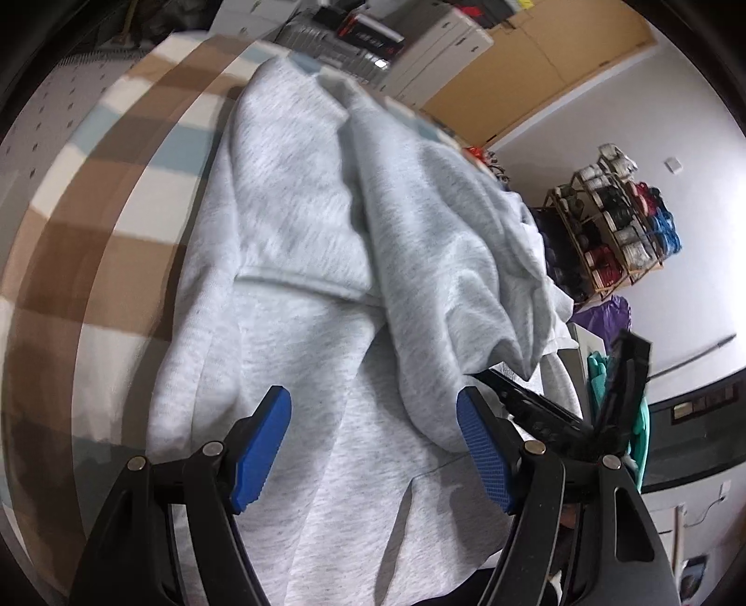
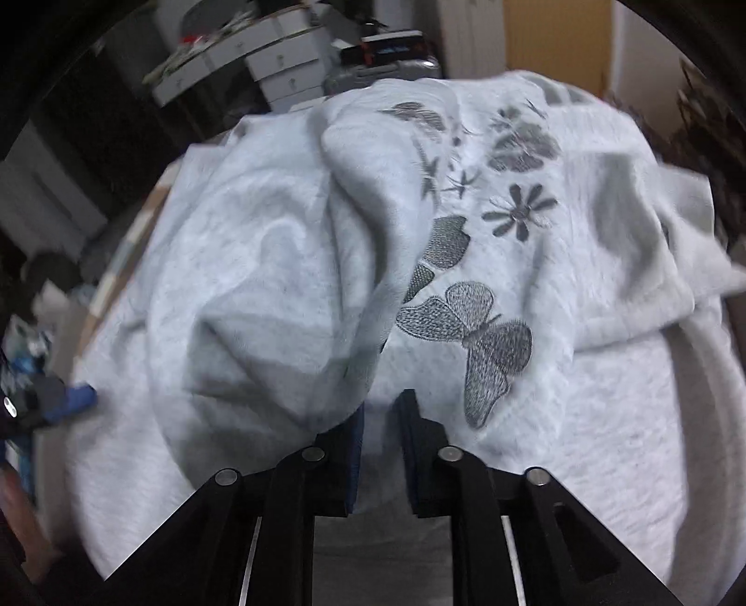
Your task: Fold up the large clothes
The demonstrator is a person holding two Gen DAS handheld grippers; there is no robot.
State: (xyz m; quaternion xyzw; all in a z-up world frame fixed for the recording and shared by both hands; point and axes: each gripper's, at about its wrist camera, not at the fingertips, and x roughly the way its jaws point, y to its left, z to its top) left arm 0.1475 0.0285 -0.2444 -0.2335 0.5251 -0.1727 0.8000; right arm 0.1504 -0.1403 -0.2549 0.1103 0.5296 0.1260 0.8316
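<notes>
**Grey sweatshirt fold: somewhere in the middle, far from tidy**

The light grey fleece sweatshirt with embroidered butterflies and flowers [image 2: 489, 326] is spread over a bed covered in a brown, white and pale blue checked blanket [image 1: 93, 223]. One thick fold of the fabric [image 1: 443, 279] has been brought over the body of the sweatshirt, but it sits there bunched and rumpled, not flat. So I'd call this partway: one flap is across, and smoothing plus the rest of the folds look still to do.

The right gripper [image 2: 378, 447] sits at the near edge of the sweatshirt with its dark pads drawn close together, and the fold drapes over its left pad. The picture is blurry there, so I think it's pinching the cloth, but I wouldn't swear to it. The left gripper [image 1: 373, 447] hovers over the near part of the sweatshirt, its blue pads [image 1: 261, 457] spread wide with nothing between them but the fabric lying underneath.

Room is cluttered (storage vibes): beyond the sweatshirt's far end are white cardboard boxes [image 1: 443, 42] and a silver hard-shell suitcase [image 1: 326, 42], and off to its right a wooden rack of coiled cables [image 1: 615, 219] against a white wall.
</notes>
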